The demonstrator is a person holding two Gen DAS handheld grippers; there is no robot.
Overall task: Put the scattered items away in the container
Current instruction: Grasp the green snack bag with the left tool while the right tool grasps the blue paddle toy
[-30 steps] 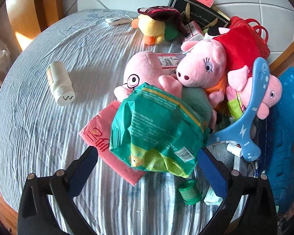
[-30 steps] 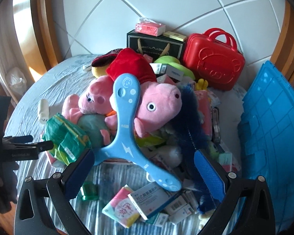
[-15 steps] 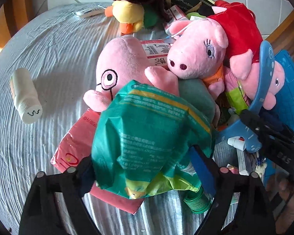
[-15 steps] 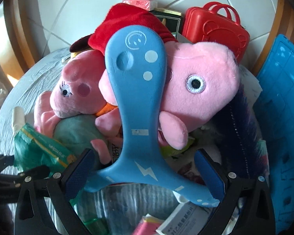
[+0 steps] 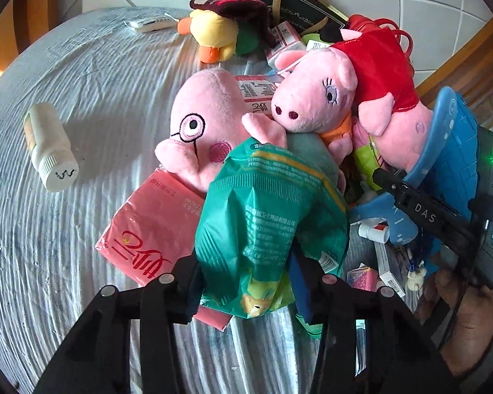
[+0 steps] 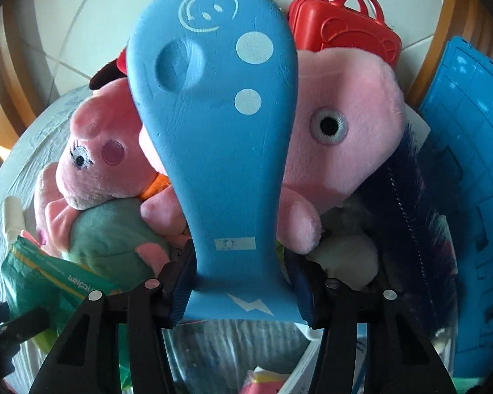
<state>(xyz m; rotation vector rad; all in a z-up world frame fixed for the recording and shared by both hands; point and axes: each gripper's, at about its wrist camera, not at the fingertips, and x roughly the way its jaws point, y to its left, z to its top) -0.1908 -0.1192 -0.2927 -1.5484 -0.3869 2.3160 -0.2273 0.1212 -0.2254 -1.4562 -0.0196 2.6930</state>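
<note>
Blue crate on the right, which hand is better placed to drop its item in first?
Probably right. The right gripper is closing its fingers on the blue boomerang, beside the blue crate. The left gripper, closing on the green packet, sits farther away.

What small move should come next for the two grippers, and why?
Probably finish both grips, then lift. The left gripper is closing with the green packet between its pads; the right gripper is closing around the blue boomerang. Both items lie on the toy pile, outside the blue crate.
</note>
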